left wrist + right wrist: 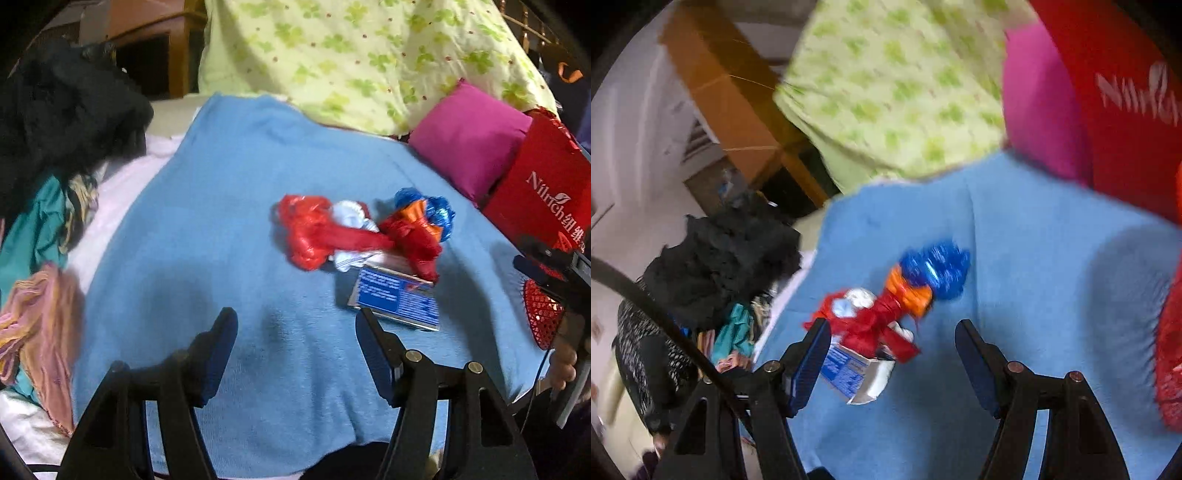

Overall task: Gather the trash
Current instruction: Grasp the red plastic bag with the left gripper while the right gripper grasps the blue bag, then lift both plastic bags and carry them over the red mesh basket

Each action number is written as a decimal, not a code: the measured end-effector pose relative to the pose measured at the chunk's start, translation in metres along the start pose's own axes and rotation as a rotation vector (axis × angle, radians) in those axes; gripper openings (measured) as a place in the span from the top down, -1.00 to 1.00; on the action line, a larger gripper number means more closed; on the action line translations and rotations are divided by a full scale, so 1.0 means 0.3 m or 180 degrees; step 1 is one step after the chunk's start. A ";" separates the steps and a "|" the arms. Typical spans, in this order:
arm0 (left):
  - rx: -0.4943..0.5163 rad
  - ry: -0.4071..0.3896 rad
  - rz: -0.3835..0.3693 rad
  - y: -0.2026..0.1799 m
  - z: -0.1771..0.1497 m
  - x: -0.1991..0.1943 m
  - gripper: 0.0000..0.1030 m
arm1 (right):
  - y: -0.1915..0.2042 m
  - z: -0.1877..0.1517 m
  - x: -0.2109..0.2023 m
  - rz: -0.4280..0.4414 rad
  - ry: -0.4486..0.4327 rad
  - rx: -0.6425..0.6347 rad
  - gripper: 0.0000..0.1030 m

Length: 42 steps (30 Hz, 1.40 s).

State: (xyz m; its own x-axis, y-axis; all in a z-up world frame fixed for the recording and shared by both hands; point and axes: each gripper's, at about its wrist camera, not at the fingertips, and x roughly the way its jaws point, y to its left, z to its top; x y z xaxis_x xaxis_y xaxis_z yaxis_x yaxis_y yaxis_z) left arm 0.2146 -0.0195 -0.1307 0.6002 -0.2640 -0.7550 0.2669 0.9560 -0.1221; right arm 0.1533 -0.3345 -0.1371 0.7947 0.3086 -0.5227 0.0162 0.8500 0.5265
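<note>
A heap of crumpled red, blue and white foil wrappers [354, 232] lies on a sky-blue knitted blanket [221, 221], ahead and right of the empty, spread left gripper [295, 332]. The right gripper [890, 347], likewise spread and empty, looks nearer: the heap begins just beyond its left finger. Only the left view shows the red mesh basket [543, 317] clearly.

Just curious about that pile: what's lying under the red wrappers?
A blue and silver packet sticks out from under the red wrappers, all on a blue cloth. The packet's far end is covered, so anything else beneath cannot be seen.
</note>
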 end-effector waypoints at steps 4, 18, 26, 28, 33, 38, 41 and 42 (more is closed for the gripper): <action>-0.0068 0.0091 0.0022 0.052 0.068 0.082 -0.30 | -0.071 0.056 0.138 -0.0071 0.0142 0.0345 -0.43; -0.0461 0.0504 -0.0583 0.079 0.329 0.420 -0.30 | -0.159 0.244 0.486 -0.0120 0.0416 0.0483 -0.43; -0.0708 0.0812 -0.0850 0.070 0.283 0.529 0.08 | -0.127 0.229 0.565 -0.0079 0.0715 0.0337 -0.13; -0.0730 0.0788 -0.0884 0.067 0.270 0.498 0.14 | -0.106 0.230 0.529 -0.0108 0.0621 0.0241 -0.13; -0.0625 0.0544 -0.0922 0.058 0.252 0.368 0.18 | -0.079 0.239 0.375 -0.0038 0.0286 0.0120 -0.13; -0.0531 0.0204 -0.0963 0.051 0.239 0.168 0.18 | -0.056 0.227 0.195 0.0068 -0.0026 0.0032 -0.13; -0.0489 0.0012 -0.0982 0.041 0.236 0.042 0.18 | -0.029 0.209 0.084 0.0100 -0.0211 -0.0080 -0.13; -0.0475 -0.0039 -0.0985 0.029 0.233 0.007 0.18 | -0.017 0.201 0.045 0.0117 -0.0292 -0.0122 -0.13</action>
State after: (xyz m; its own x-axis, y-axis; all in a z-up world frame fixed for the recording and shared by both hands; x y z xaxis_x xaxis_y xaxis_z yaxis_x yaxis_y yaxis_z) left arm 0.2709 -0.0208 -0.0881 0.5173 -0.5452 -0.6596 0.3250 0.8382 -0.4379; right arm 0.2005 -0.3606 -0.1064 0.8466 0.3011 -0.4389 -0.0359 0.8550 0.5173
